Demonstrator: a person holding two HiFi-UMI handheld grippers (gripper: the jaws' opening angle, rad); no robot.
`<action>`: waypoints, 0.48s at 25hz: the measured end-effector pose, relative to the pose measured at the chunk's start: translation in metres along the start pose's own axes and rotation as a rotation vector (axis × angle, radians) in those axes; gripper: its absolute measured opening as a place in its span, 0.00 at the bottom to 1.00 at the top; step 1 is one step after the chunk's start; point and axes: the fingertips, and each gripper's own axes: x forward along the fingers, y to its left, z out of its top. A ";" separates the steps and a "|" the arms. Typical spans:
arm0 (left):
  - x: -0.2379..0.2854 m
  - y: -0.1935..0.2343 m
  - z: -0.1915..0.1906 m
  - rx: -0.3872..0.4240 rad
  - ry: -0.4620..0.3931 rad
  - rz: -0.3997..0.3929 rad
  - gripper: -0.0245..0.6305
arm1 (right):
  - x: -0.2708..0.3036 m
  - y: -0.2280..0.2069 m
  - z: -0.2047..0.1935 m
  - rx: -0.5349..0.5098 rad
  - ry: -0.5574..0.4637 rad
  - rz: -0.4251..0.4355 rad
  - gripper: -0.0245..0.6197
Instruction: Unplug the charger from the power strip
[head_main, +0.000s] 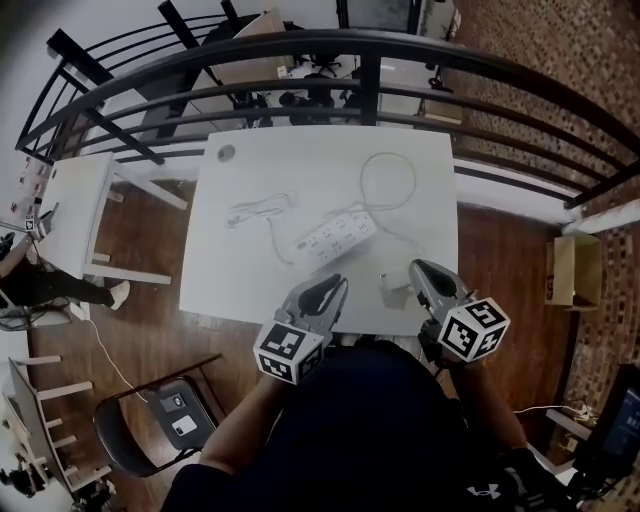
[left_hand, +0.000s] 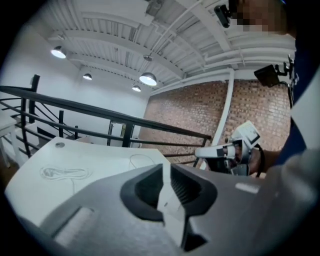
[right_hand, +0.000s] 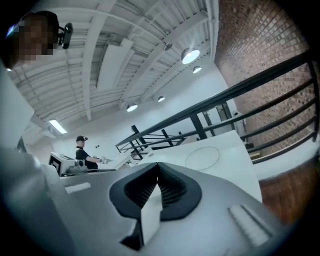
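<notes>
The right hand-held gripper (head_main: 418, 268) has its jaws pressed together on nothing; the left hand-held gripper (head_main: 338, 285) keeps a narrow slit between its jaws, also empty. Both hang over the desk's (head_main: 300, 165) near edge. The charger (head_main: 394, 294) lies on the desk between them, just beside the right one's tips and apart from the power strip (head_main: 335, 237), which sits ahead of both, slanted. Beyond the strip a cord loop (head_main: 388, 180) lies on bare desktop, with a coiled cable (head_main: 255, 211) ahead-left of the left one. A black railing (head_main: 370, 60) runs along the far edge.
</notes>
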 end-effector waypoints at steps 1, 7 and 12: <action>-0.002 -0.007 0.006 0.013 -0.018 -0.006 0.05 | -0.004 0.011 0.008 -0.014 -0.017 0.043 0.05; -0.015 -0.055 0.037 0.159 -0.093 -0.045 0.05 | -0.028 0.047 0.033 -0.130 -0.103 0.124 0.05; -0.023 -0.061 0.046 0.114 -0.147 -0.031 0.05 | -0.033 0.066 0.026 -0.211 -0.139 0.142 0.05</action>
